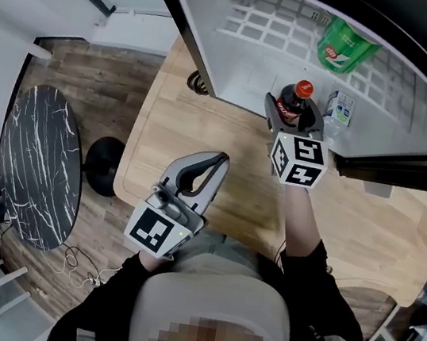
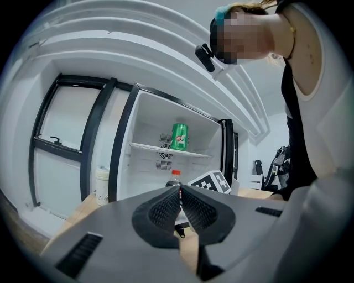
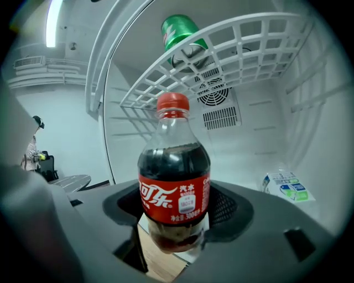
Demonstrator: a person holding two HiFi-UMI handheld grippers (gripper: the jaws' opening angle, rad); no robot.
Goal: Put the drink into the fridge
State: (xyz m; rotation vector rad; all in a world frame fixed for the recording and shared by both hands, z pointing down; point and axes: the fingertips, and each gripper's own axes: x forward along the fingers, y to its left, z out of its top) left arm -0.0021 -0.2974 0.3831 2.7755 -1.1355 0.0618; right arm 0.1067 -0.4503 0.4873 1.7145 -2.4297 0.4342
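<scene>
A small cola bottle [image 3: 173,182] with a red cap and red label stands upright between the jaws of my right gripper [image 3: 176,213], which is shut on it. In the head view the bottle [image 1: 293,102] sits at the open fridge's [image 1: 248,51] front edge, held by the right gripper [image 1: 293,122]. My left gripper [image 1: 205,174] hangs back over the wooden table [image 1: 365,230], shut with nothing in it. From the left gripper view its jaws [image 2: 180,207] meet, and the bottle [image 2: 174,181] shows beyond them.
A green soda can [image 1: 344,43] stands on the fridge's white wire shelf [image 3: 221,55]. A small white and blue carton [image 3: 285,187] sits on the fridge floor at the right. A round dark marble table [image 1: 37,166] stands to the left.
</scene>
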